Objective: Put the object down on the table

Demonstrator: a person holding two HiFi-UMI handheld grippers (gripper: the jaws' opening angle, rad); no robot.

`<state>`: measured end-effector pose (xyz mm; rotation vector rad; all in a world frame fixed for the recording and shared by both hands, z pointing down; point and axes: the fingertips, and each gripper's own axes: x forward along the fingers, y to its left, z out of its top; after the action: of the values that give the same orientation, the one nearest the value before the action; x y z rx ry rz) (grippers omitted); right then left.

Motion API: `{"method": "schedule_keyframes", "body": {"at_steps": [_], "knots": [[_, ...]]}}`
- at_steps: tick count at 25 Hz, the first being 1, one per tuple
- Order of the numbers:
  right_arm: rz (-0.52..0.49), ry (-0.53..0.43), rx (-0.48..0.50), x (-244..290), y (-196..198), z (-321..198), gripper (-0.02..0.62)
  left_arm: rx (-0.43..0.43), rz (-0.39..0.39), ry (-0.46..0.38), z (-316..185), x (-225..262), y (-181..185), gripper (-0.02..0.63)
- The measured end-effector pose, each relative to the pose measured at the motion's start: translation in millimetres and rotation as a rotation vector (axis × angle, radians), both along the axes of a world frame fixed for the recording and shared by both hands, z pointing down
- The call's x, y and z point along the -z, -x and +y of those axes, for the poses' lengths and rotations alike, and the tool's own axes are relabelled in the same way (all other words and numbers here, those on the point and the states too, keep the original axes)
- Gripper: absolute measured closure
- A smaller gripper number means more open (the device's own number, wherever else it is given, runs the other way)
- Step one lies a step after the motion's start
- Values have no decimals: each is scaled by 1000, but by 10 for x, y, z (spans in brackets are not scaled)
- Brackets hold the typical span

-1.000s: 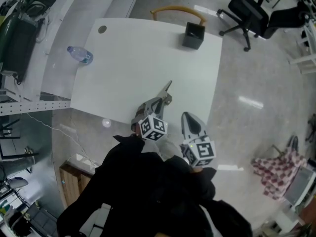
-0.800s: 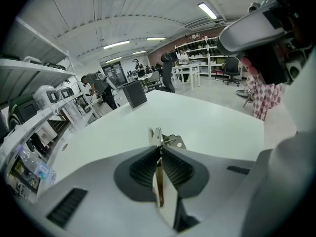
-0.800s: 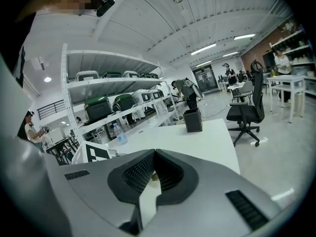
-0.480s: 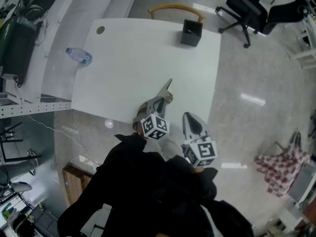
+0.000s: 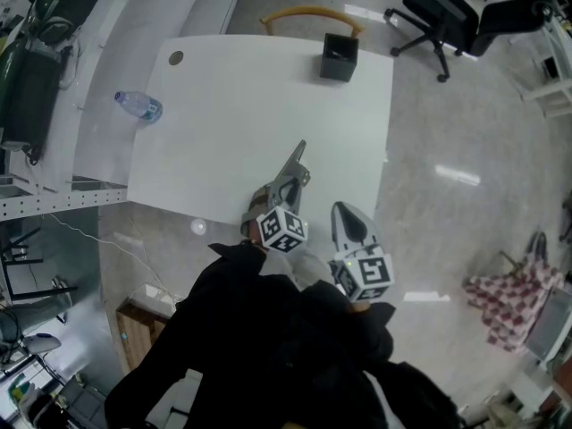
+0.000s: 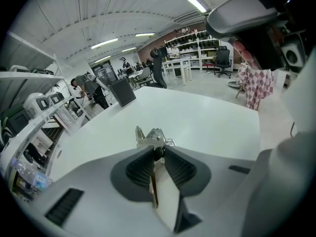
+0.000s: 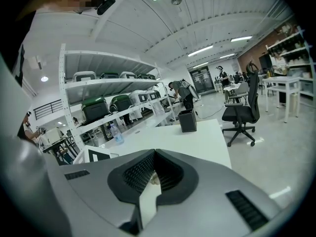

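Head view: the left gripper is reaching over the near edge of the white rectangular table, and the slim silver metal tool is pointing from its tips toward the far side, low over the tabletop or already lying on it; I cannot tell which. The right gripper is hanging just to the right, off the table's near edge. A black square holder is standing at the far edge and a clear plastic bottle is lying far left, both well apart from the tool.

Left gripper view: the jaws are opening, with the tool's near end sitting between the pad tips, which appear to be touching it.

Right gripper view: the jaws are sitting closed together, holding nothing.

To release well, the person should be keeping the left gripper level and steady while the jaws spread, then drawing it straight back so the pads are not dragging the tool.
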<state>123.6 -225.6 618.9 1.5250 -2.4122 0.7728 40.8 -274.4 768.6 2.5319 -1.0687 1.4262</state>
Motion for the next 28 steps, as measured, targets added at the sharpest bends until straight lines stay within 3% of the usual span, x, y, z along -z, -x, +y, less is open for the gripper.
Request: {"method": "schedule_keyframes", "body": {"at_steps": [3, 5, 20, 28], "knots": [[0, 4, -11, -10, -24, -6, 594, -1, 46, 53, 24, -21, -31, 540], [-3, 0, -21, -24, -36, -16, 594, -2, 75, 81, 44, -24, -53, 502], [8, 1, -21, -6, -48, -15, 594, 31, 115, 53, 49, 257, -31, 485], [48, -28, -32, 132, -74, -48, 594, 82, 191, 16, 28, 595, 22, 486]]}}
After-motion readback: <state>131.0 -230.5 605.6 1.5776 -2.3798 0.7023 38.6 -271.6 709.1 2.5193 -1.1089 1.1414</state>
